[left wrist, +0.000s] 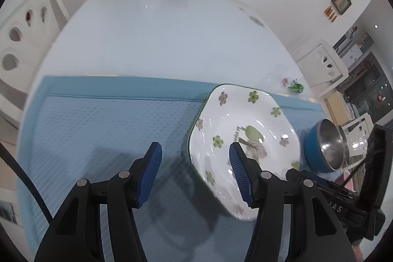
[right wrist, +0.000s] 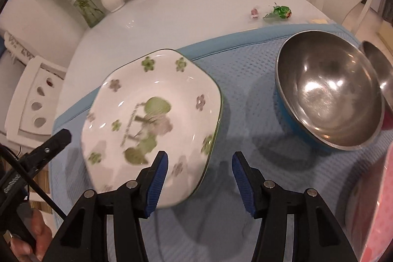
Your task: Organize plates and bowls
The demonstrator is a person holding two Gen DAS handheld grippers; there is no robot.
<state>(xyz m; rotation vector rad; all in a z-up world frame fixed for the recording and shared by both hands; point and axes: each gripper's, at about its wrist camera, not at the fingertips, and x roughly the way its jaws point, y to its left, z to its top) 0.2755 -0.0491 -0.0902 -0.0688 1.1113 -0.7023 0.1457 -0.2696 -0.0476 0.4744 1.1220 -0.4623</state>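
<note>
The main risk is sitting at the far edge of the blue mat [right wrist: 245, 80]: the floral plate [right wrist: 152, 122] is lying with its far corner overhanging the mat onto the glossy white table [right wrist: 172, 16], so a glancing touch from either gripper is likely to send it sliding or tipping rather than seating it between the pads. Both views are showing motion blur — a hurried approach onto glazed ceramic with ribbed pads could knock the rim instead of pinching it. The steel bowl with the blue outside [right wrist: 329, 95] is resting ahead and to the right of the right gripper, with a second steel bowl [right wrist: 378, 75] just beyond it at the frame edge; a sweep that way could clip one into the other.

The left gripper [left wrist: 195, 174] is standing about half open and holding nothing — its right pad is appearing over the plate's near side, while its left pad is hanging over bare mat; I cannot tell whether anything is touching.

The right gripper [right wrist: 200, 182] is also partly open and empty, its jaws gaping over bare mat, with the plate's near right edge just ahead of and behind its left pad.
</note>
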